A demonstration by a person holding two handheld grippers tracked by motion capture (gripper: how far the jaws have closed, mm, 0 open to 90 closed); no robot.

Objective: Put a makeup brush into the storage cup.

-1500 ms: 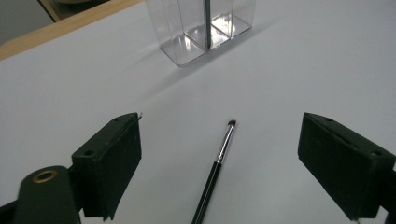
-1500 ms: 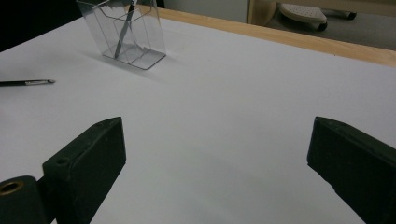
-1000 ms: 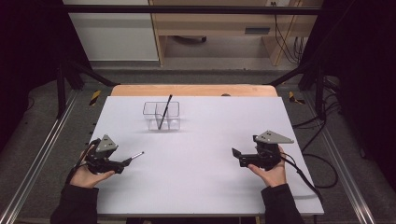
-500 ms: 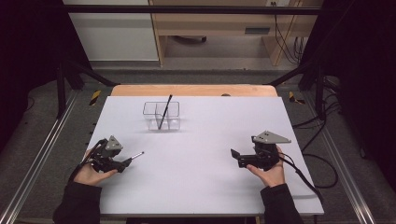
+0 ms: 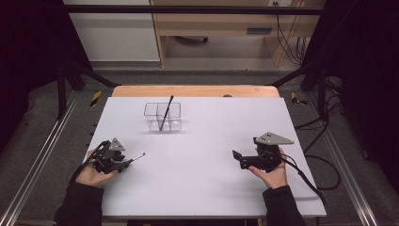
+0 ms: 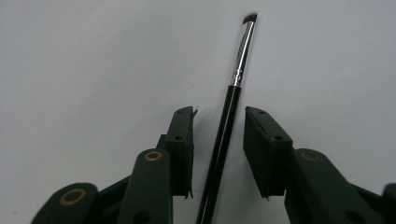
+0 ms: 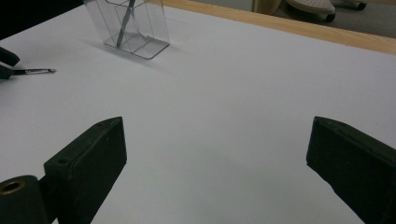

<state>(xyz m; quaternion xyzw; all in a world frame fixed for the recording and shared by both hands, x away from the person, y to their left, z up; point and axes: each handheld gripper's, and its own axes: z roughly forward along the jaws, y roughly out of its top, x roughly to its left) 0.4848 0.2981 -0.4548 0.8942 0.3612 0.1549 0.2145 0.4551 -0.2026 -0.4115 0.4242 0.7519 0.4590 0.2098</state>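
No writing is readable anywhere. At lower left, the left gripper (image 6: 218, 140) has just been closing around the makeup brush (image 6: 229, 116), pads not yet touching. The right gripper (image 7: 215, 163) gapes empty at lower right.

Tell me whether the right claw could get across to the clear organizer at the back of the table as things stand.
Probably yes. The right claw stands open and holds nothing, and only bare white table lies between it and the clear organizer. The left claw, busy around the makeup brush, sits well off that path.
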